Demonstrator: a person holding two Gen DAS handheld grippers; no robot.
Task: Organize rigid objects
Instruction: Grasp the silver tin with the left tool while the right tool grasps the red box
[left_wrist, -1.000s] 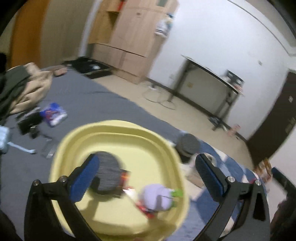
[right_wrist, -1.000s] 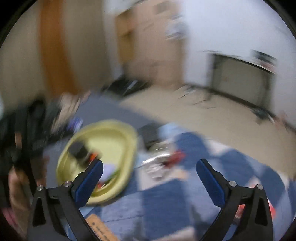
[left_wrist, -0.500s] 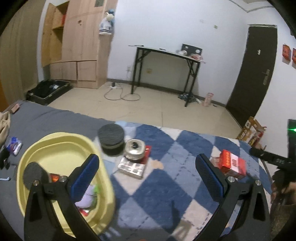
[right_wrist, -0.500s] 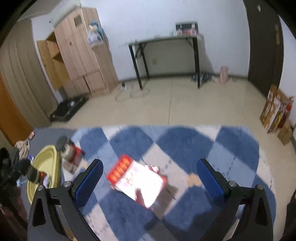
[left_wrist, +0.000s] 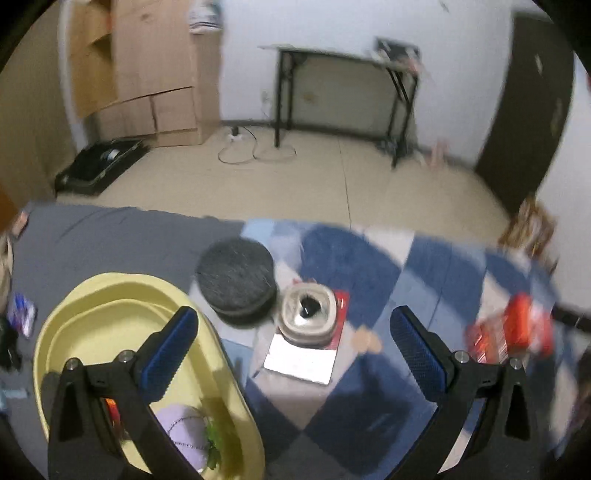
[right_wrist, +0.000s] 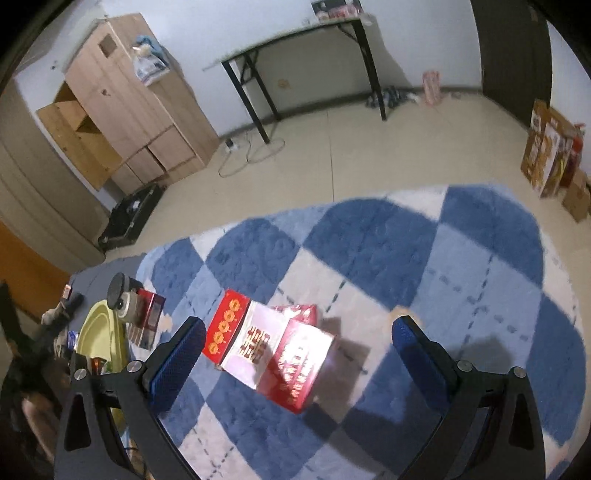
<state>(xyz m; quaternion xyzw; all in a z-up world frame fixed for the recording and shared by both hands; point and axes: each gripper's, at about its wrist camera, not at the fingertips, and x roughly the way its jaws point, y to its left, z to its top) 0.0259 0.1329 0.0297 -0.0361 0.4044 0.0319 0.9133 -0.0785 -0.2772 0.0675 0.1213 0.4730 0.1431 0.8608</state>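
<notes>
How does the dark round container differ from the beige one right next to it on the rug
The dark round container is grey-black, wider, with its top covered; the beige round container is pale, smaller and shows a dark middle. The dark one sits directly on the bedding; the beige one stands on a flat red-edged box. Both are round and upright.

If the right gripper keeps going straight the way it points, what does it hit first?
Most likely the red boxes lying on the blue checked blanket, right between the open right gripper fingers; depth is hard to judge.
</notes>
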